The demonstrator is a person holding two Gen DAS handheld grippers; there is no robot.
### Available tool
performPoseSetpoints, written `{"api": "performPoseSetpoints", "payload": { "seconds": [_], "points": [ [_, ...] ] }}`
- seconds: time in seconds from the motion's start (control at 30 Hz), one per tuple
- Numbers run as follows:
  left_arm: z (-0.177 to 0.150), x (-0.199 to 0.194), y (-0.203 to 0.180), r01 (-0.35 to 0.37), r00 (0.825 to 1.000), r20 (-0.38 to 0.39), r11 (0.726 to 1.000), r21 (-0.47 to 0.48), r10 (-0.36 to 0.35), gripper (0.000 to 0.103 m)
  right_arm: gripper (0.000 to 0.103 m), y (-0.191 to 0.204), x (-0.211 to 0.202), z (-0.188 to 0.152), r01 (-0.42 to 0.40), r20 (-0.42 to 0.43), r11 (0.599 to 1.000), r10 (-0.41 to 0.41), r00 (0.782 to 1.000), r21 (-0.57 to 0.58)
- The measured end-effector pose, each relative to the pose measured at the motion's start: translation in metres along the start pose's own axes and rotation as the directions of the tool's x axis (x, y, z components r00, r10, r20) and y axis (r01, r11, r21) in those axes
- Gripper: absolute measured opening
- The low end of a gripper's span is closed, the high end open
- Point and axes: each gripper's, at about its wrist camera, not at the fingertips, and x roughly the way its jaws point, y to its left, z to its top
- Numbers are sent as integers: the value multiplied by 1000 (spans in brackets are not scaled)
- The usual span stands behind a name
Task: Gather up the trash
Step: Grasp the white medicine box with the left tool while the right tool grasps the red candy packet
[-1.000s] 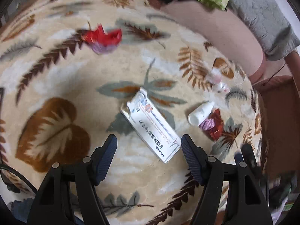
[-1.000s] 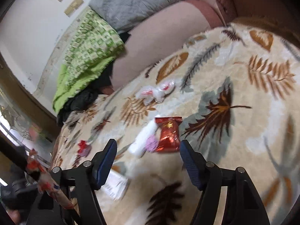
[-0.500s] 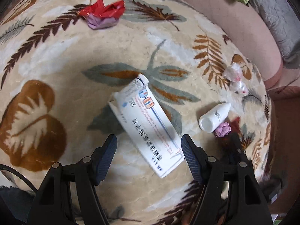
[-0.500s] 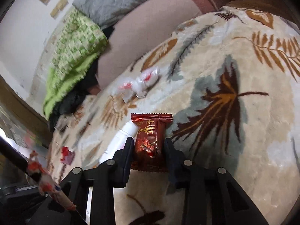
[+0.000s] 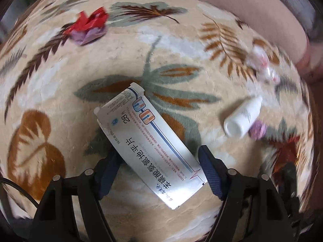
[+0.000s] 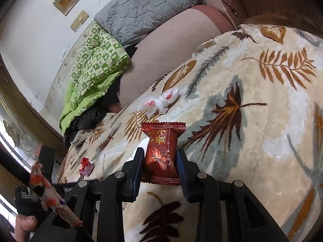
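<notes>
A flat white medicine box lies on the leaf-patterned blanket; my left gripper is open and straddles its near end, with the fingers at its edges. To the right lie a small white bottle and a purple wad. A crumpled red and purple wrapper lies far left. My right gripper is shut on a dark red snack packet, lifted just above the blanket. A clear plastic wrapper lies beyond it.
A pink bolster, a grey quilted pillow and a green quilt border the blanket's far side. A hand holding the other gripper's handle shows at lower left in the right wrist view, beside a crumpled red and purple wrapper.
My left gripper has come down and forward until the medicine box sits between its fingers. My right gripper has shut on the red snack packet and lifted it slightly.
</notes>
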Motion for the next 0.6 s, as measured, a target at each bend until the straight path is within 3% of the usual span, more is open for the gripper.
{"api": "performPoseSetpoints", "payload": {
  "seconds": [0.1, 0.27, 0.33, 0.5, 0.53, 0.6],
  "points": [
    [-4, -4, 3, 1, 1000, -12, 1000, 17, -1, 65, 35, -2, -1, 0, -14, 6, 1000, 14, 1000, 9],
    [-13, -9, 3, -20, 1000, -10, 999, 27, 20, 65, 35, -2, 2, -1, -8, -2, 1000, 8, 1000, 1],
    [-16, -11, -1, -26, 1000, -8, 999, 46, 27, 56, 35, -2, 1, -1, -12, 3, 1000, 12, 1000, 2],
    [-24, -32, -4, 68, 997, 18, 996, 62, -69, 44, 35, -6, -2, 0, -24, 19, 999, 24, 1000, 23],
    [-26, -40, -7, 75, 996, 44, 994, 80, -79, 14, 35, -7, -2, 0, -22, 16, 999, 21, 1000, 27],
    [-29, -53, -11, 101, 992, 65, 989, 106, -108, 13, 35, -9, 0, -1, -7, 6, 999, 7, 1000, 37]
  ]
}}
